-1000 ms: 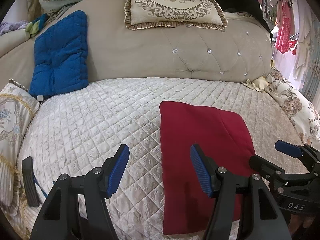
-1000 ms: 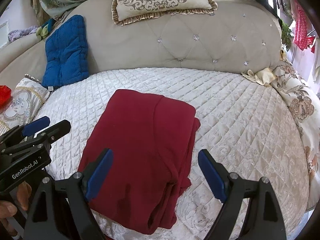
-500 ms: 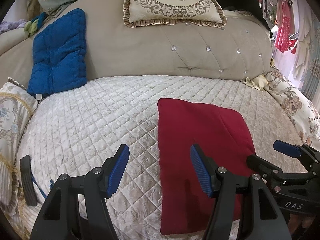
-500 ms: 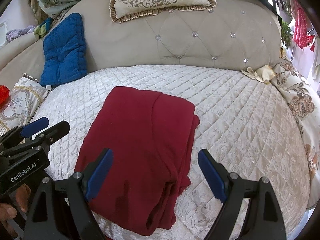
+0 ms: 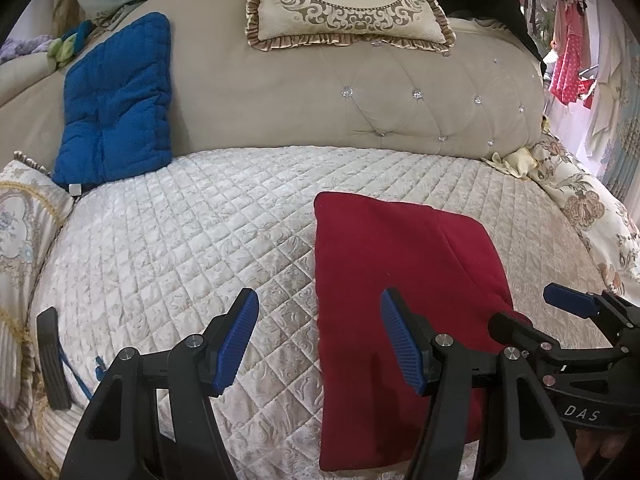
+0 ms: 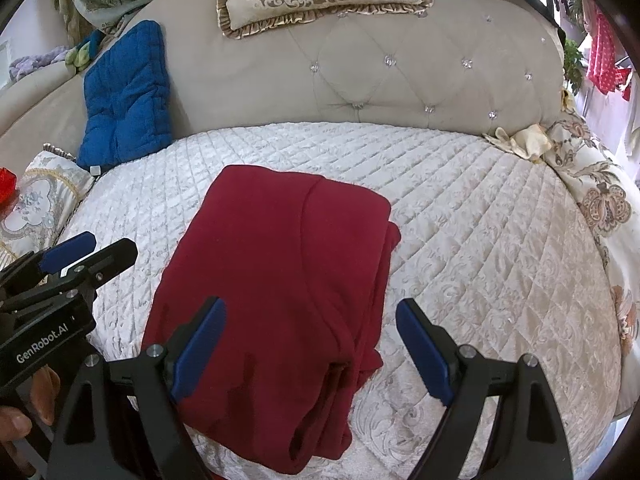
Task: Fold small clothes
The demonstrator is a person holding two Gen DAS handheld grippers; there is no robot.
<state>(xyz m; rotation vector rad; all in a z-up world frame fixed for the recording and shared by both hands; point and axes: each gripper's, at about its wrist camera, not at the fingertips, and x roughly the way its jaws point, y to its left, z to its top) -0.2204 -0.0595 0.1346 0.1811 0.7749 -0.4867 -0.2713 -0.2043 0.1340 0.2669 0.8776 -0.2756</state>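
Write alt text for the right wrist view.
A folded dark red garment lies on a quilted cream bedspread, below the open, empty right gripper. The left gripper shows at left; a blue cushion leans on the tufted headboard.

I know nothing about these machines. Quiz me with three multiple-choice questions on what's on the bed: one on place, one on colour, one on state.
1. Where does the blue cushion rest?
A. against the headboard
B. on the red garment
C. in a claw

2. What colour is the folded garment?
A. green
B. dark red
C. white

3. How are the left claw and right claw?
A. both clamped on cloth
B. one open, one shut
C. both open, holding nothing

Answers: 1 A, it leans up behind the quilt. 2 B, the cloth is deep red in both views. 3 C, the blue pads stand wide apart, empty.
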